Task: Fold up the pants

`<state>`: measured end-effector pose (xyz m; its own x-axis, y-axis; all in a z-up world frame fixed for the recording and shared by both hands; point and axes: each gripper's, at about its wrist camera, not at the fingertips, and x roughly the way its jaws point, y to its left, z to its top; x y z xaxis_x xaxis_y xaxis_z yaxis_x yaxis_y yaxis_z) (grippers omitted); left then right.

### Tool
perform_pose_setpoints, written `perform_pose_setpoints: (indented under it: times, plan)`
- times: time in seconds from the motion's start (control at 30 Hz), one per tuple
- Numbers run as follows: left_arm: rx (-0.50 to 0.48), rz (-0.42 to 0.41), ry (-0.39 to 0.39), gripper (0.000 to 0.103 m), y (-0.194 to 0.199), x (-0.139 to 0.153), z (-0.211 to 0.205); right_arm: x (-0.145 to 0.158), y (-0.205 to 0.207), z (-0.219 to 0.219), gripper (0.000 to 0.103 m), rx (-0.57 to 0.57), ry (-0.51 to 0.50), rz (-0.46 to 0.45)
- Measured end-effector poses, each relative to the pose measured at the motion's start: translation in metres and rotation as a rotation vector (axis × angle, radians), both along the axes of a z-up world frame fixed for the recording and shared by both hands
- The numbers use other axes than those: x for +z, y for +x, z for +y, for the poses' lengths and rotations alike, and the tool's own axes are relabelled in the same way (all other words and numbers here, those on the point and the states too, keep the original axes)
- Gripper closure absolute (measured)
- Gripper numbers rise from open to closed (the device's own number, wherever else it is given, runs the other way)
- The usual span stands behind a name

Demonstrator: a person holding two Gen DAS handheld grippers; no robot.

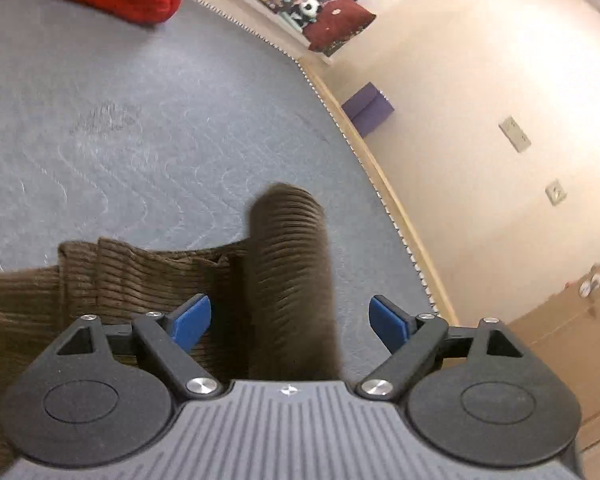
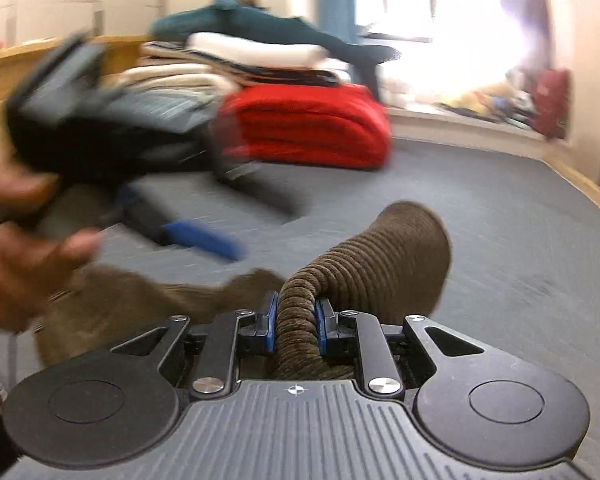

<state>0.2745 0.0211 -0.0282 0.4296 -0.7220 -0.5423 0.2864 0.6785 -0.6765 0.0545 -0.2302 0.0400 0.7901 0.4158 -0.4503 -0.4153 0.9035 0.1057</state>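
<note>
Blue-padded right gripper (image 2: 296, 320) sits nearest in its own wrist view, jaws clenched on a bunched fold of the brown ribbed corduroy pants (image 2: 380, 256); the pinched cloth humps up and away from the pads, long axis running roughly straight ahead along the fingers, then drooping back to the grey quilted mat (image 2: 500, 240). Left of that hump the rest of the pants lies crumpled on the mat, just under a person's hand (image 2: 24, 268). Left gripper (image 1: 290, 322) in its own view: jaws released, spread wide, blue pads (image 1: 192, 320) apart with a raised roll of the pants (image 1: 288, 264) standing between them, not pressed by either pad; more corduroy lies flat to the left of that roll. From the right wrist view the left gripper (image 2: 204, 236) is motion-blurred, above and left of the hump, close to it. Judgement: right hand has the cloth, left is free and near, so next regrasp likely falls to the left, coming at the roll across its long axis. Beyond the pants on the mat: a folded red blanket (image 2: 308, 128), stacked folded laundry (image 2: 240, 60) behind it.
</note>
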Motion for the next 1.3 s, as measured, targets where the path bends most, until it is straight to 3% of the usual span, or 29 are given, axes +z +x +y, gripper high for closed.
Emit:
perform_pose_setpoints:
  times: [0.1, 0.2, 0.23, 0.33, 0.47, 0.6, 0.73, 0.9, 1.0, 1.03, 1.07, 1.13, 1.3]
  plan:
    - [0.022, 0.075, 0.083, 0.016, 0.009, -0.014, 0.000, -0.004, -0.012, 0.029, 0.084, 0.077, -0.015, -0.023]
    - [0.048, 0.110, 0.221, 0.044, 0.015, -0.026, 0.001, -0.003, -0.023, 0.053, 0.084, 0.165, -0.046, -0.054]
    - [0.065, 0.116, 0.269, 0.060, 0.016, -0.027, 0.005, -0.002, -0.025, 0.061, 0.085, 0.194, -0.057, -0.061]
    - [0.074, 0.125, 0.334, 0.078, 0.018, -0.034, 0.019, 0.000, -0.028, 0.076, 0.087, 0.256, -0.069, -0.039]
    - [0.060, 0.063, 0.374, 0.080, 0.014, -0.024, 0.041, 0.022, -0.009, 0.078, 0.087, 0.315, 0.084, 0.047]
    - [0.078, 0.050, 0.372, 0.080, 0.005, -0.017, 0.087, 0.026, 0.032, 0.062, 0.078, 0.404, 0.399, 0.264]
    - [0.117, 0.050, 0.408, 0.080, -0.003, -0.011, 0.144, 0.024, 0.060, 0.041, 0.067, 0.308, 0.435, 0.270]
    - [0.196, 0.082, 0.509, 0.077, -0.018, -0.010, 0.207, 0.005, 0.089, 0.040, 0.050, 0.043, 0.341, 0.325]
    - [0.232, 0.135, 0.556, 0.052, -0.017, -0.020, 0.234, -0.020, 0.109, 0.054, 0.030, -0.029, 0.311, 0.481]
    - [0.247, 0.159, 0.559, 0.042, -0.016, -0.026, 0.243, -0.031, 0.115, 0.060, 0.031, -0.011, 0.329, 0.544]
    - [0.268, 0.177, 0.544, 0.028, -0.015, -0.031, 0.250, -0.040, 0.118, 0.066, 0.031, 0.002, 0.337, 0.589]
    - [0.317, 0.189, 0.517, 0.012, -0.012, -0.035, 0.260, -0.049, 0.123, 0.085, 0.028, 0.007, 0.335, 0.643]
    - [0.339, 0.252, 0.368, 0.010, -0.002, -0.053, 0.279, -0.060, 0.132, 0.108, 0.022, 0.029, 0.364, 0.723]
